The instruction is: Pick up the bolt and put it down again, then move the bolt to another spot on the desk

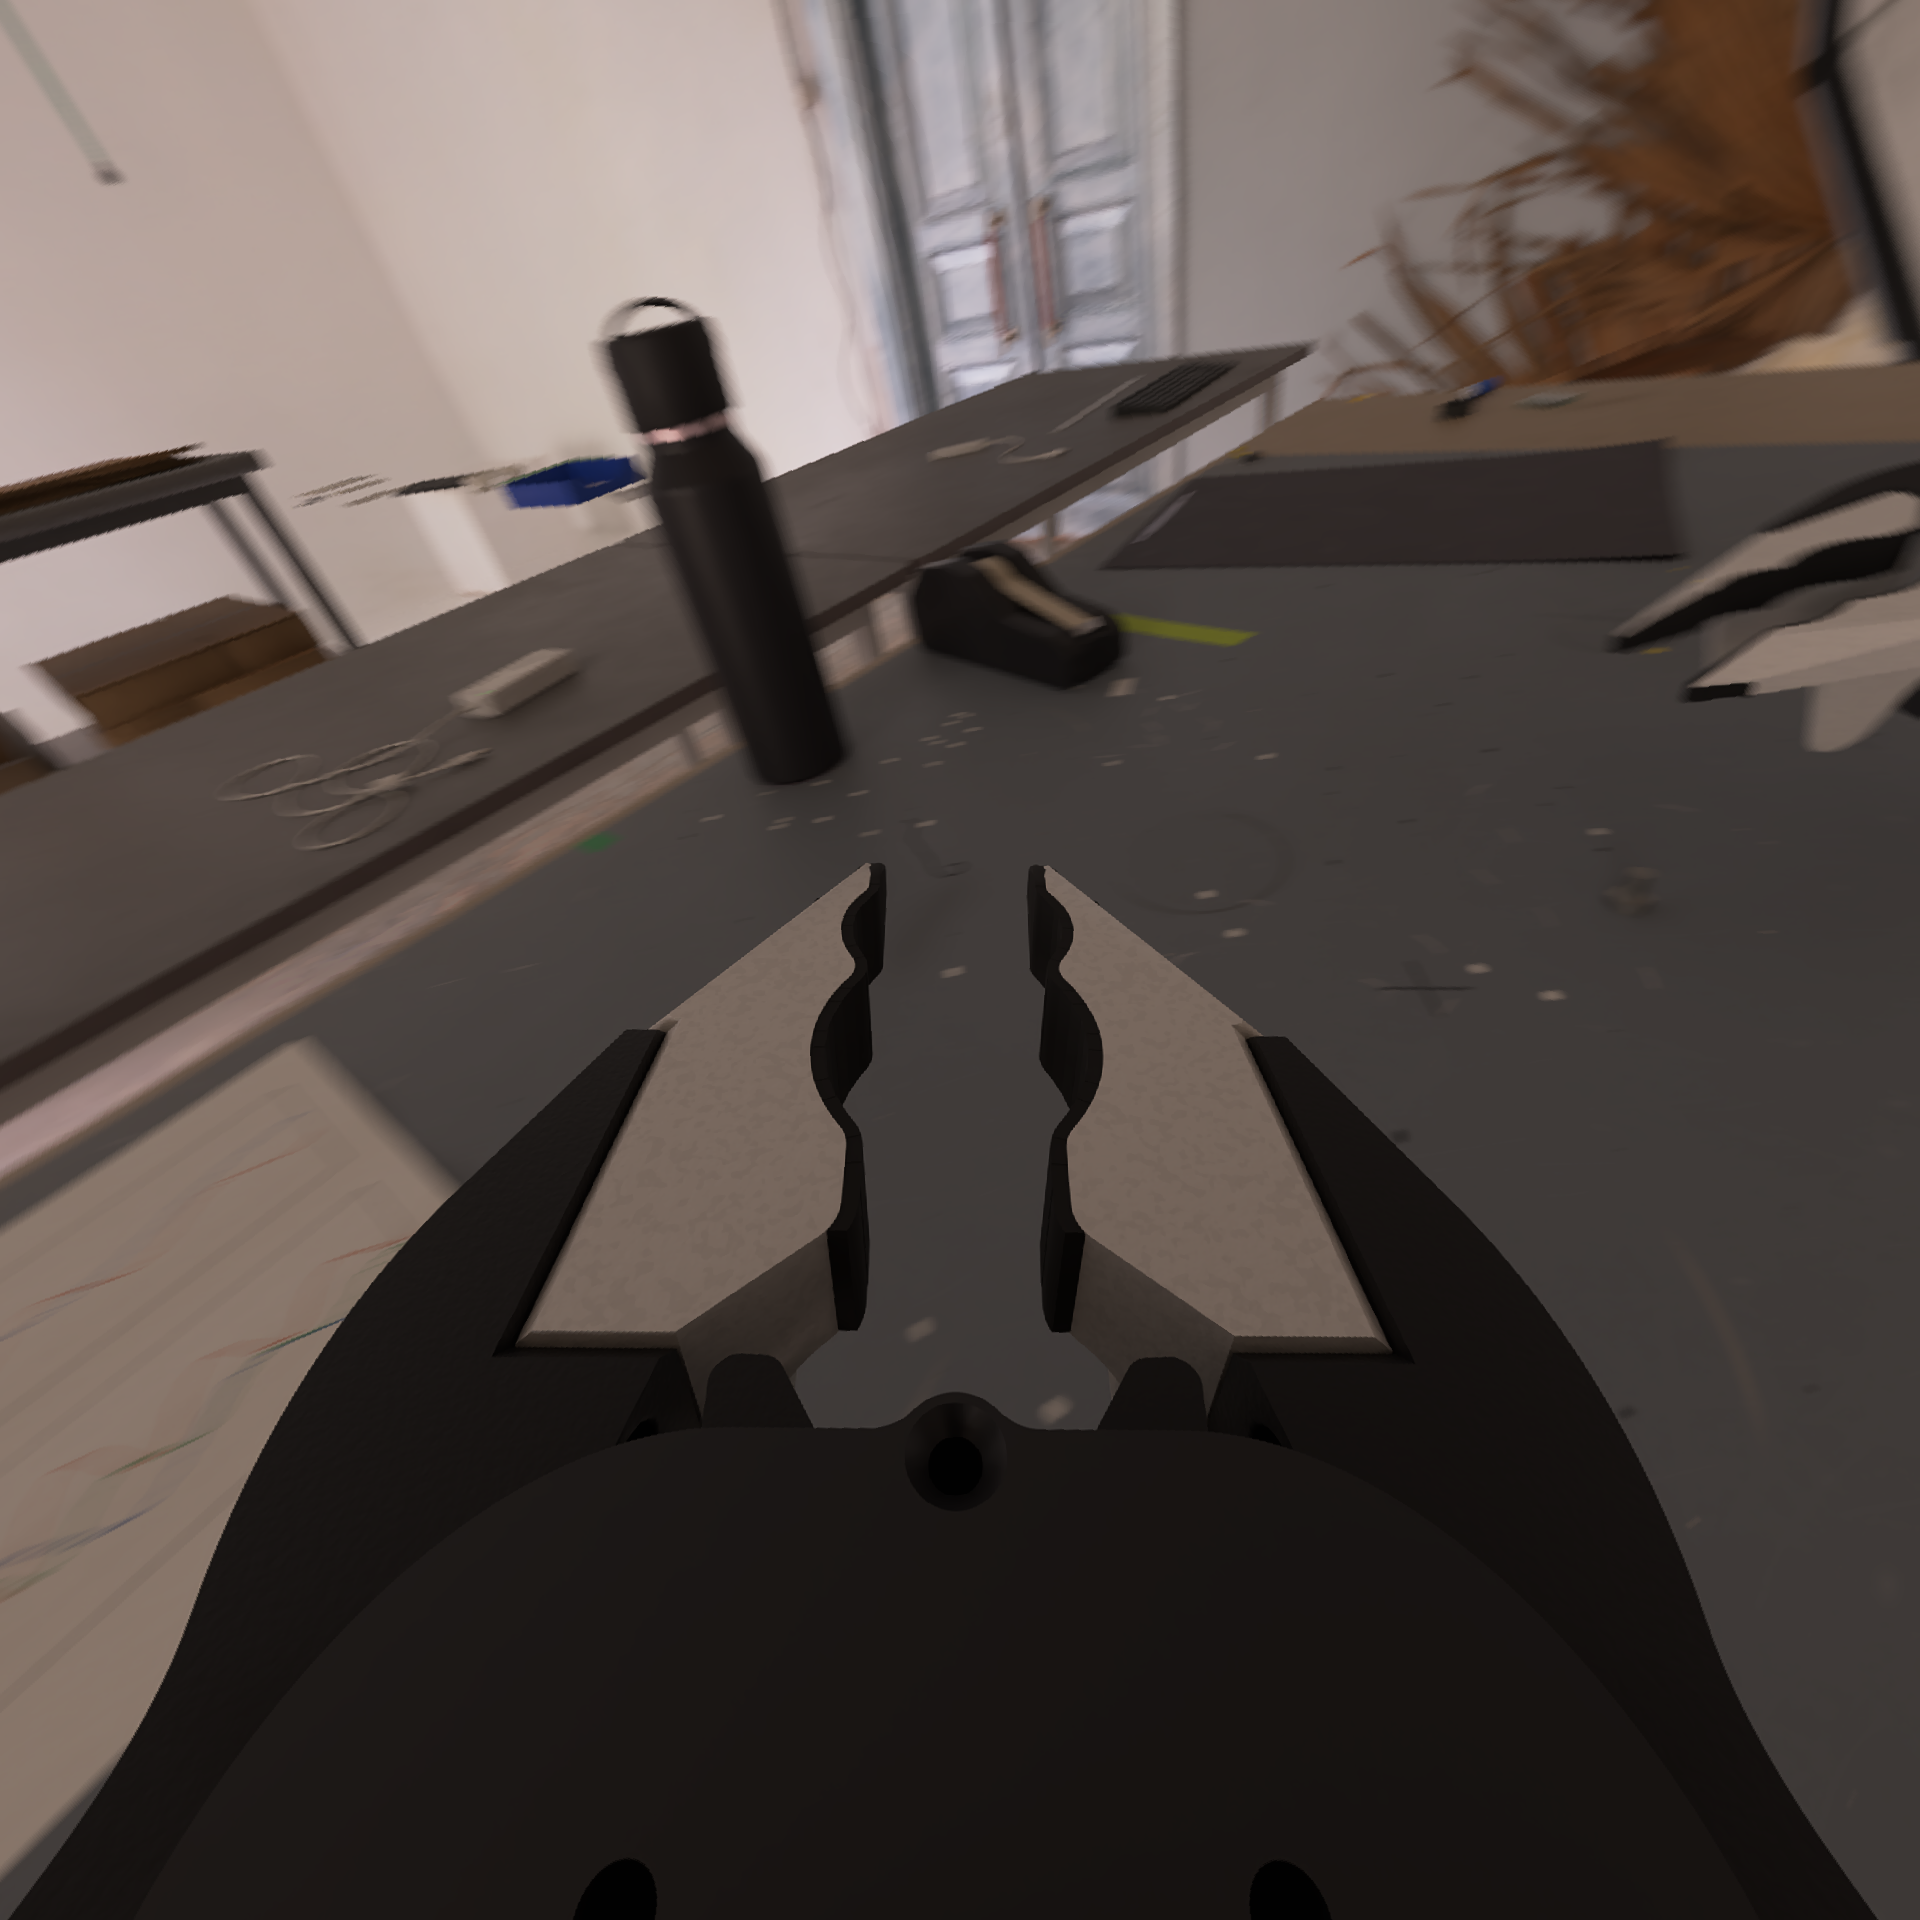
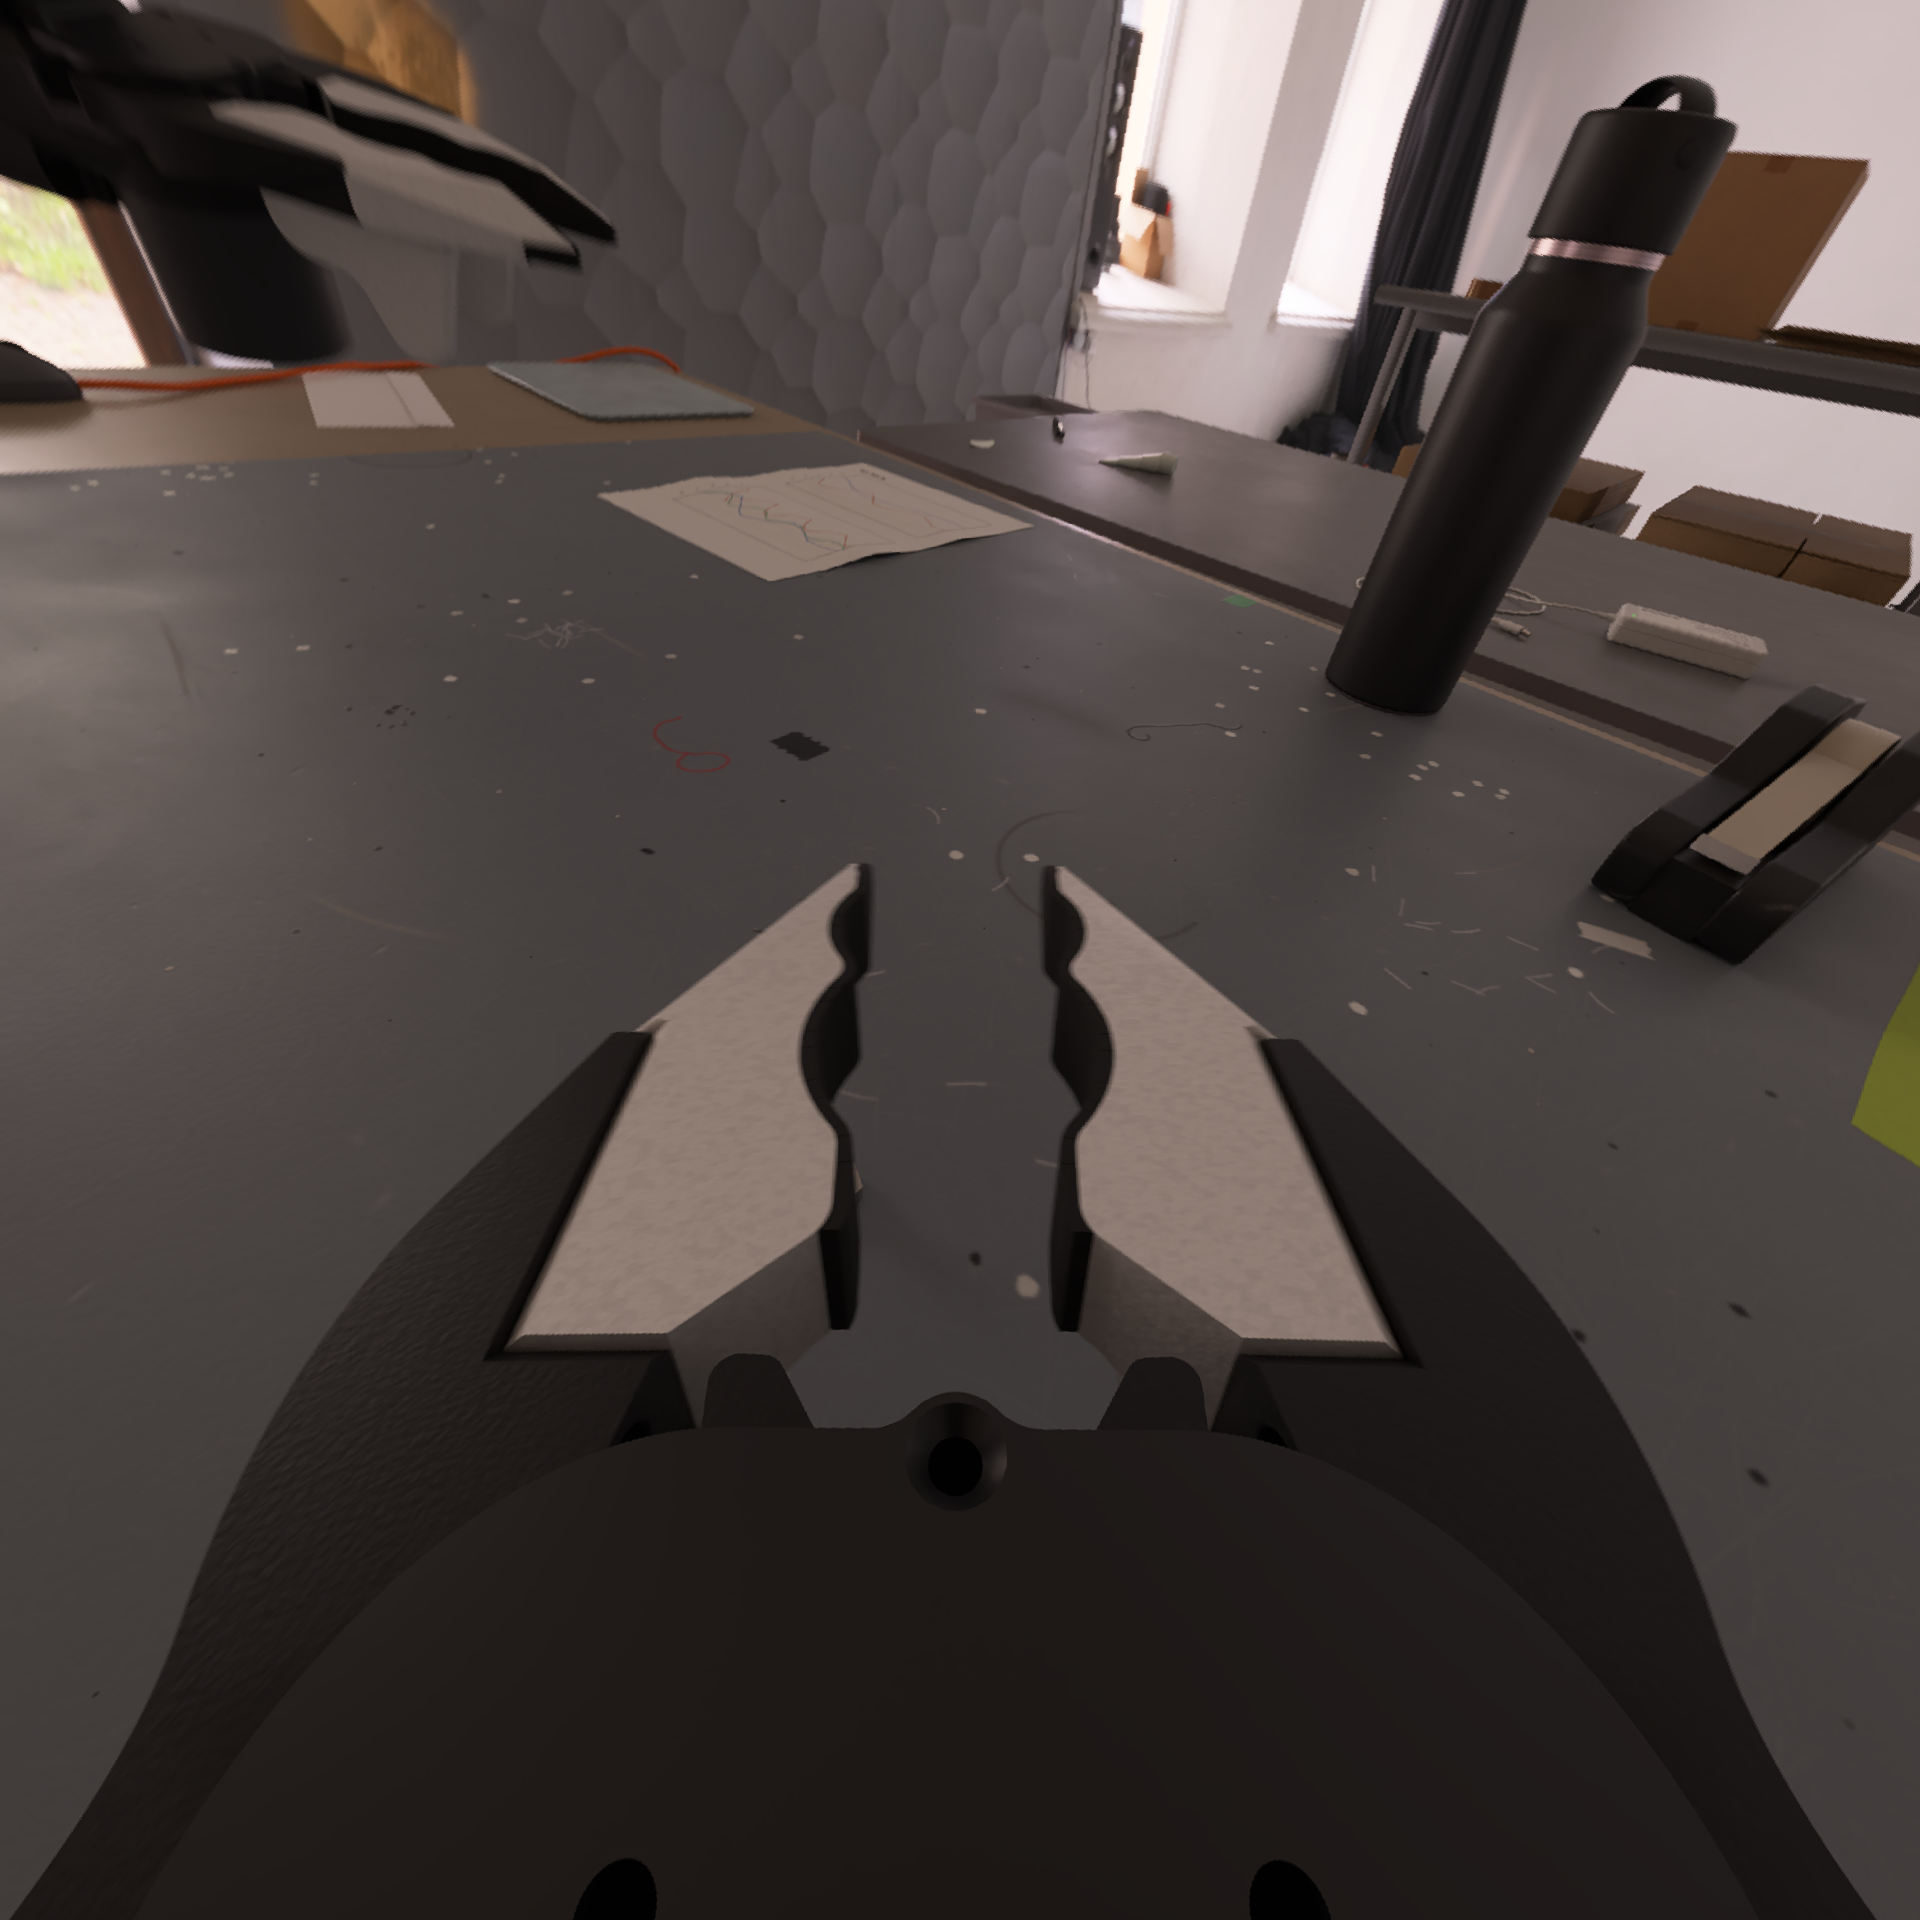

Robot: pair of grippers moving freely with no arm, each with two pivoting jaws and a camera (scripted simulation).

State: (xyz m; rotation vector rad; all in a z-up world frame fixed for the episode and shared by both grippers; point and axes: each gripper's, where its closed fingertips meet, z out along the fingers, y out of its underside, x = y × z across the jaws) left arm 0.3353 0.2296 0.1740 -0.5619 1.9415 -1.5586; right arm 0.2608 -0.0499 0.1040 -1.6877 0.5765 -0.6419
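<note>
Your left gripper point(image 1: 956, 883) and right gripper point(image 2: 956, 883) both hang over the grey desk point(image 2: 416, 935) with jaws parted and nothing between them. You have one black bottle point(image 2: 1496, 416) standing upright, one black tape dispenser point(image 2: 1756, 831) and one sheet of paper point(image 2: 810, 514). You cannot pick out the bolt in either view
</note>
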